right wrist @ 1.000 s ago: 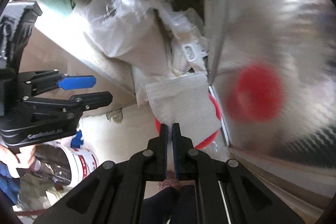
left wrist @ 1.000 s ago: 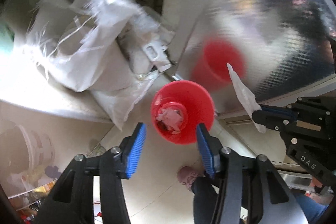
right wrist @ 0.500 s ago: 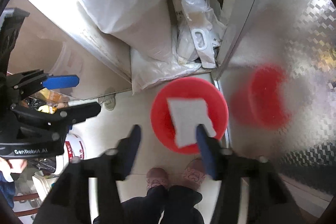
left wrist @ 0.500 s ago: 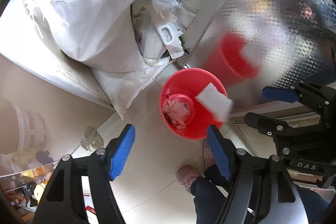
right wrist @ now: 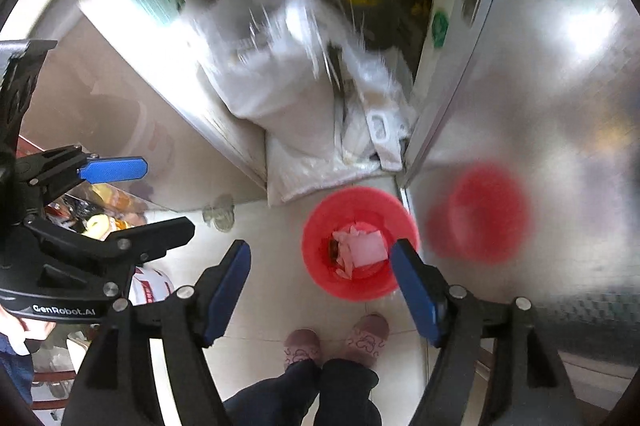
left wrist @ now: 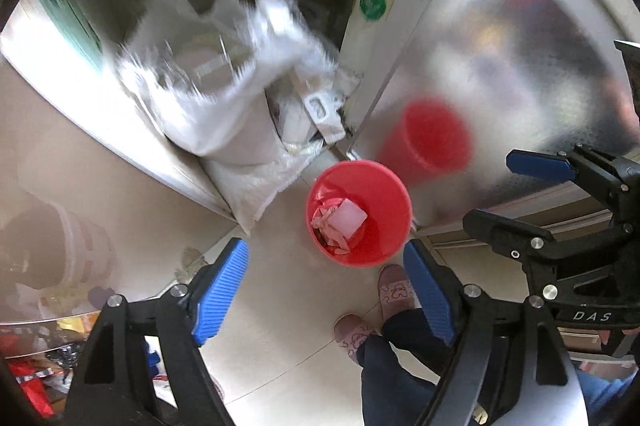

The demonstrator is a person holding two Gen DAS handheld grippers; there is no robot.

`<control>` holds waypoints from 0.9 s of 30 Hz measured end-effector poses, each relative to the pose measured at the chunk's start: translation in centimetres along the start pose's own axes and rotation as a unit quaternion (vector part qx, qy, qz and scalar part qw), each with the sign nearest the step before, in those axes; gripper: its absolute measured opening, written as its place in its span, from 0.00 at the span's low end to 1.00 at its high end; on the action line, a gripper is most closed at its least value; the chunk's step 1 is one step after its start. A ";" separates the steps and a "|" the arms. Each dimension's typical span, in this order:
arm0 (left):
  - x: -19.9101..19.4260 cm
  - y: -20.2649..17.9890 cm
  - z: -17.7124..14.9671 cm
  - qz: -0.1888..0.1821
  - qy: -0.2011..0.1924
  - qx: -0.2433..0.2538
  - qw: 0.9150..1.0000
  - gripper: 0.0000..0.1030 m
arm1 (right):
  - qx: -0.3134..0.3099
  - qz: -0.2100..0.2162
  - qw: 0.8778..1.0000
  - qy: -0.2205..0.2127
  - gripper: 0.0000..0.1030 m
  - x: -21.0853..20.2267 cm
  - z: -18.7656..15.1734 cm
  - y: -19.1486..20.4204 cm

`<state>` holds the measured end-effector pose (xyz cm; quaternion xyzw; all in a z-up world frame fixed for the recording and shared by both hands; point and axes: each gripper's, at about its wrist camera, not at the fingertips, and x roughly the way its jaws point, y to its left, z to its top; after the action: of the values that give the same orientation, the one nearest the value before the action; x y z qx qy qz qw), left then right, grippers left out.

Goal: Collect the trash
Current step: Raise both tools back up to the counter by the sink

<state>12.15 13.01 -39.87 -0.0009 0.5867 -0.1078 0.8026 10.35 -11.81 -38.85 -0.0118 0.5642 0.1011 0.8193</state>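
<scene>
Tiled floor (left wrist: 280, 314) underfoot, shiny patterned metal door (left wrist: 520, 46) at right with a blurred red reflection, white woven sacks (left wrist: 224, 98) heaped in the corner behind. Red bin (left wrist: 384, 186) standing on the floor just beside the door's foot, slippered feet (right wrist: 336, 342) close in front of it. Inside the bin, a white paper sheet (left wrist: 349, 216) lying flat on top of crumpled pinkish scraps (left wrist: 326, 226).

Bin straight below and slightly ahead of both tools; round, so no long axis to line up with. Right hand-held gripper (right wrist: 320, 286) more nearly above it, blue pad overlapping the rim in its own view; left hand-held gripper (left wrist: 326, 292) a little nearer the person. Both with jaws opening, spread wide, nothing between them.

Against a second ago: right jaws then pinched shut on the white sheet above the bin, now parted and empty, sheet settled at the bottom. Left jaws wider too. Bin smaller in both views, so both tools apparently higher.
</scene>
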 end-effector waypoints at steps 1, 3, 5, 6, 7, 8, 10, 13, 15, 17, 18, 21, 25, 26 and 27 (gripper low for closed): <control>-1.6 -0.2 0.3 0.001 -0.004 0.001 1.000 0.79 | -0.001 -0.006 1.000 -0.006 0.71 -1.5 0.3 0.4; -5.0 -0.9 1.2 0.005 -0.015 0.006 1.000 0.79 | 0.002 -0.017 1.000 -0.016 0.77 -4.7 1.0 0.7; -8.2 -1.5 2.1 0.005 -0.028 0.014 0.999 0.79 | 0.010 -0.030 0.999 -0.031 0.83 -8.0 1.6 1.0; -9.6 -1.8 2.6 0.003 -0.035 0.016 0.999 0.79 | 0.012 -0.030 0.999 -0.041 0.88 -9.6 1.9 1.0; -11.1 -2.1 3.1 0.002 -0.042 0.019 0.999 0.80 | 0.014 -0.033 0.998 -0.050 0.90 -11.3 2.1 1.1; -12.3 -2.6 3.5 0.001 -0.047 0.023 0.999 0.80 | 0.014 -0.041 0.998 -0.055 0.94 -12.7 2.3 1.1; -14.6 -3.4 4.6 -0.004 -0.058 0.029 0.998 0.83 | 0.015 -0.049 0.997 -0.061 0.95 -15.1 2.9 0.9; -17.2 -4.8 6.6 0.002 -0.074 0.045 0.996 0.85 | 0.019 -0.070 0.995 -0.075 0.98 -18.6 3.9 0.2; -18.6 -5.7 8.0 -0.002 -0.085 0.053 0.995 0.88 | 0.024 -0.085 0.992 -0.084 0.98 -20.3 4.3 -0.2; -19.7 -6.5 9.6 -0.005 -0.092 0.063 0.994 0.92 | 0.030 -0.095 0.991 -0.091 0.99 -21.9 4.9 -1.0; -19.9 -6.8 10.4 -0.003 -0.095 0.069 0.993 0.93 | 0.035 -0.099 0.990 -0.095 0.99 -22.4 5.3 -1.3; -20.7 -8.2 13.1 -0.003 -0.099 0.088 0.991 0.93 | 0.056 -0.117 0.986 -0.107 0.99 -23.7 6.2 -2.8; -20.9 -9.8 17.3 -0.001 -0.105 0.121 0.987 0.93 | 0.091 -0.121 0.982 -0.113 0.99 -24.7 7.8 -5.5; -20.9 -10.2 18.5 -0.001 -0.103 0.130 0.986 0.93 | 0.098 -0.125 0.981 -0.115 0.99 -24.8 8.2 -6.1; -20.9 -10.6 19.6 -0.003 -0.102 0.137 0.985 0.93 | 0.103 -0.127 0.980 -0.116 0.99 -25.0 8.6 -6.9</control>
<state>22.78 3.85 -12.73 0.0963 0.4814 -0.1885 0.8505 10.94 -21.21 -13.19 0.0133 0.4670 -0.0617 0.8820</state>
